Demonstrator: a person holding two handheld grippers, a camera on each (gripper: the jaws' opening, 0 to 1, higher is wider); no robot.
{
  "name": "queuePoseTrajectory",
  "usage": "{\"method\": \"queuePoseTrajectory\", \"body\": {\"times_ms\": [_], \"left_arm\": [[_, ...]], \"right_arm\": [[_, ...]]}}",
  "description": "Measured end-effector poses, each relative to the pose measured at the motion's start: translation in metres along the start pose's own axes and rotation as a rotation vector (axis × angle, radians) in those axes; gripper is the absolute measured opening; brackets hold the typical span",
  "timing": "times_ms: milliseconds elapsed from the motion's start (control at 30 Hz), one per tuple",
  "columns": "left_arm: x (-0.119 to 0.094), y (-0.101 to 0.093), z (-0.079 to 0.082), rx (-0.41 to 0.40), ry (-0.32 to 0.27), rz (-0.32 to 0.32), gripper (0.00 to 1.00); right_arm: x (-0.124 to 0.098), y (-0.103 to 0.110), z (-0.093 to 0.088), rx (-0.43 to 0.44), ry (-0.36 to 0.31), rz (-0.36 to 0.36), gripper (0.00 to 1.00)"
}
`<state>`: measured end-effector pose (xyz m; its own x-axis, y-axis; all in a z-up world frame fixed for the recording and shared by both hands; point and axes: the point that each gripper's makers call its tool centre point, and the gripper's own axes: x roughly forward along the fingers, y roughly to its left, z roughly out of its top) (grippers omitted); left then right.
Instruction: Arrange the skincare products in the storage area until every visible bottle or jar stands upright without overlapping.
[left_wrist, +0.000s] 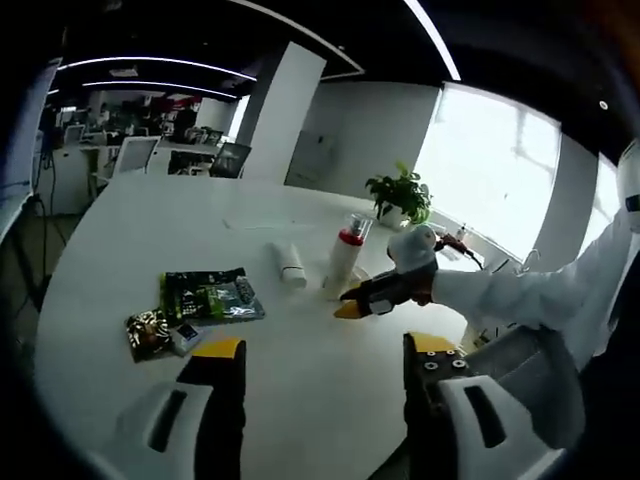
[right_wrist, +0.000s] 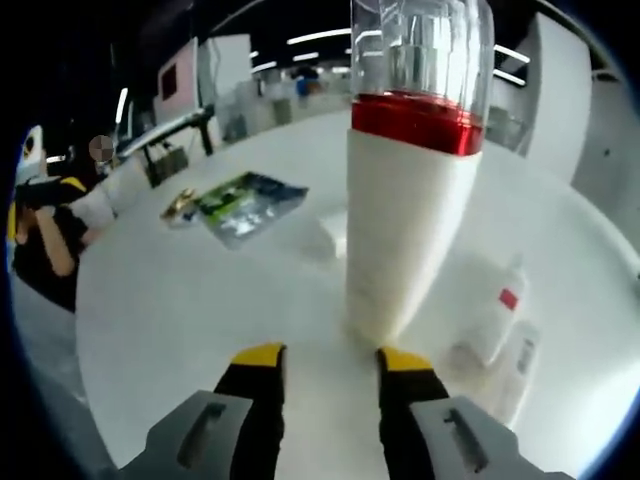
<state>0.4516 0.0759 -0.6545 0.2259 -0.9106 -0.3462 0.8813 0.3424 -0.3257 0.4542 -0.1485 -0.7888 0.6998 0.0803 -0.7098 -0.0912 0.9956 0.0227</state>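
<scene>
Packets sit at nine o'clock on the white surface (left_wrist: 120, 250) in the left gripper view: a small dark snack pouch (left_wrist: 150, 333) and, just beside it, a larger green packet (left_wrist: 212, 296). Moving rightward, a white tube (left_wrist: 290, 266) lies flat on its side near the middle, and next to it, toward three o'clock, stands the tall bottle (left_wrist: 345, 255) with its red band and clear cap. The left tongs (left_wrist: 325, 358) hang open over bare surface at six o'clock, gripping nothing. The right tongs (left_wrist: 372, 296) reach in from three o'clock, tips close to the bottle's base.

In the right gripper view the same tongs (right_wrist: 325, 362) are spread apart and empty, tips just short of the bottle (right_wrist: 410, 190), which stands upright at twelve o'clock. At four o'clock two small pale containers (right_wrist: 495, 335) lie down, close together; whether they touch is hard to tell.

The step in hand looks like the tall bottle just being set upright, or about to be nudged. I judge the job unfinished: the tube and the small containers are still lying down. The next move calls for closing on one of these low, from the side, tipping it onto its base, and placing it clear of the bottle.
</scene>
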Motion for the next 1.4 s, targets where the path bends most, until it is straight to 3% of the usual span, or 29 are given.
{"method": "queuePoseTrajectory", "body": {"times_ms": [433,633,667,700,767,1100,1267,1400], "left_arm": [[0.002,-0.003,-0.001,0.005,0.004,-0.005,0.61],[0.001,-0.004,-0.002,0.010,0.004,-0.005,0.61],[0.001,-0.004,-0.001,0.009,0.002,-0.006,0.61],[0.001,-0.004,-0.001,0.007,-0.001,-0.010,0.60],[0.001,-0.005,0.000,0.007,-0.002,-0.013,0.60],[0.002,-0.006,-0.001,-0.006,-0.005,-0.029,0.60],[0.002,-0.005,-0.002,-0.008,-0.001,-0.027,0.60],[0.001,-0.002,-0.001,0.000,-0.002,-0.009,0.61]], "right_arm": [[0.007,-0.005,0.009,-0.022,-0.022,-0.012,0.43],[0.000,-0.005,0.000,-0.030,0.026,-0.034,0.49],[-0.002,-0.003,0.001,-0.028,0.019,-0.026,0.48],[-0.002,0.010,0.003,0.001,-0.004,0.031,0.45],[-0.003,0.016,0.003,0.039,-0.009,0.047,0.35],[0.005,0.014,0.008,0.001,-0.005,0.016,0.48],[0.008,0.009,0.010,-0.011,-0.001,0.004,0.49],[0.007,0.009,0.006,-0.006,0.014,-0.005,0.58]]}}
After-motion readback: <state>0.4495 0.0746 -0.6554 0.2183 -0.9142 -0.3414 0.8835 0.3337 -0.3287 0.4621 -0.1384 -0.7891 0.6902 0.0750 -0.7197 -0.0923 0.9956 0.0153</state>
